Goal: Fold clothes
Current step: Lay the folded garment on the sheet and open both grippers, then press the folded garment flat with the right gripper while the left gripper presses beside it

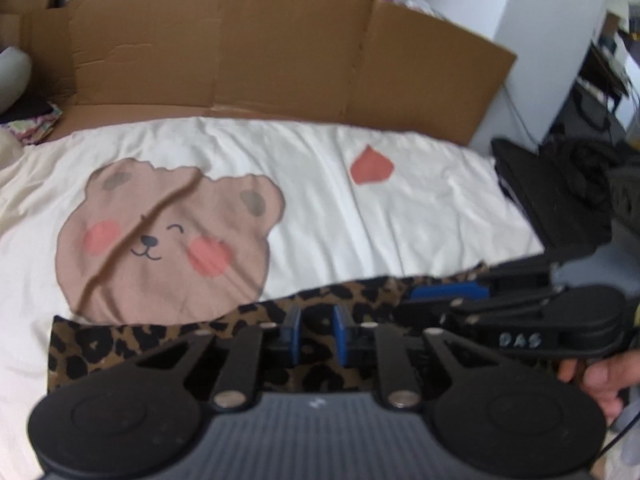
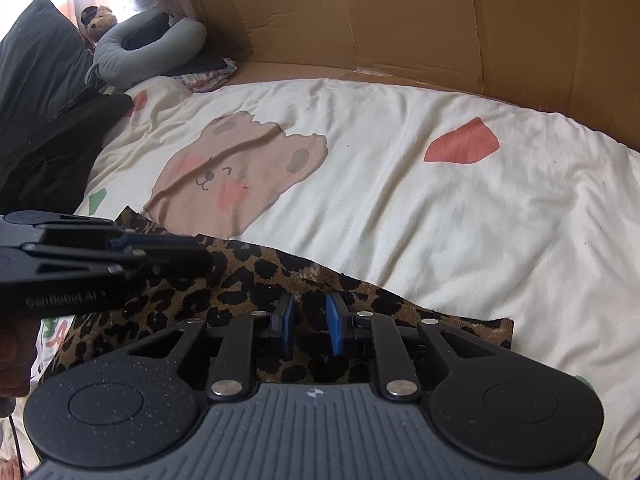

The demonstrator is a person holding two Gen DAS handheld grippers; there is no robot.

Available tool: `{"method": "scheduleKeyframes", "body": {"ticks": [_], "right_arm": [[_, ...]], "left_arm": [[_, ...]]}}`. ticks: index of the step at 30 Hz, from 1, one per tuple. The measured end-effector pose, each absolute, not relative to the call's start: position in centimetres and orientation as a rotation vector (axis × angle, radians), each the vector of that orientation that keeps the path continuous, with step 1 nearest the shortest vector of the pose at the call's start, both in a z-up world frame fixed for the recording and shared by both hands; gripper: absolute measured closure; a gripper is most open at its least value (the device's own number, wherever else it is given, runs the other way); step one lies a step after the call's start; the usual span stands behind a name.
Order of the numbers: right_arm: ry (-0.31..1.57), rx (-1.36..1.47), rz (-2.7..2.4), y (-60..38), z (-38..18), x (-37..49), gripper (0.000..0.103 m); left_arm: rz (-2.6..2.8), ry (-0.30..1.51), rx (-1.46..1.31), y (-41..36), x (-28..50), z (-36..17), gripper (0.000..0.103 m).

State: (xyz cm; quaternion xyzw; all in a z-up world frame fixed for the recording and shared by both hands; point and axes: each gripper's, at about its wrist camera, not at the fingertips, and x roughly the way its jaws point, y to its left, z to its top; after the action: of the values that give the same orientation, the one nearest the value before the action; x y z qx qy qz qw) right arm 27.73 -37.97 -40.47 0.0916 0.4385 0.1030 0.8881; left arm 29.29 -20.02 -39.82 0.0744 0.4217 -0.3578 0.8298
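We see leopard cloth [image 1: 160, 344] low in frame on the bedsheet [image 1: 400, 220], left gripper [image 1: 316, 330] and right gripper [image 2: 310, 320] narrow above it, grip unclear.

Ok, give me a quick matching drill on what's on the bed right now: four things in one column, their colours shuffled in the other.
Things:
1. garment
2. bear face
3. heart shape
4. neck pillow

Colours:
A. grey
B. leopard print
C. red
D. light brown with pink cheeks

Pairs: 1-B, 2-D, 3-C, 4-A
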Motion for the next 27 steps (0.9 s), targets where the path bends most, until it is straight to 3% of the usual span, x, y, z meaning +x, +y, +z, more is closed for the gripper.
{"method": "scheduleKeyframes", "body": {"ticks": [5, 8, 15, 24, 27], "right_arm": [[0.907, 0.182, 0.182, -38.3, -40.2, 27.5, 0.086], [0.915, 0.118, 0.087, -38.8, -39.7, 27.2, 0.078], [0.896, 0.208, 0.077, -40.9, -38.2, 25.2, 0.078], [0.872, 0.179, 0.185, -37.8, -37.3, 23.6, 0.077], [0.896, 0.117, 0.211, -36.4, -38.0, 23.8, 0.077]], "left_arm": [[-0.735, 0.901, 0.139, -19.7, 30.0, -41.2, 0.082], [-0.740, 0.893, 0.149, -19.6, 30.1, -41.6, 0.082], [-0.749, 0.886, 0.117, -19.4, 29.7, -39.5, 0.085], [-0.834, 0.864, 0.192, -20.5, 26.5, -39.1, 0.077], [-0.830, 0.861, 0.216, -20.6, 26.5, -39.8, 0.065]]}}
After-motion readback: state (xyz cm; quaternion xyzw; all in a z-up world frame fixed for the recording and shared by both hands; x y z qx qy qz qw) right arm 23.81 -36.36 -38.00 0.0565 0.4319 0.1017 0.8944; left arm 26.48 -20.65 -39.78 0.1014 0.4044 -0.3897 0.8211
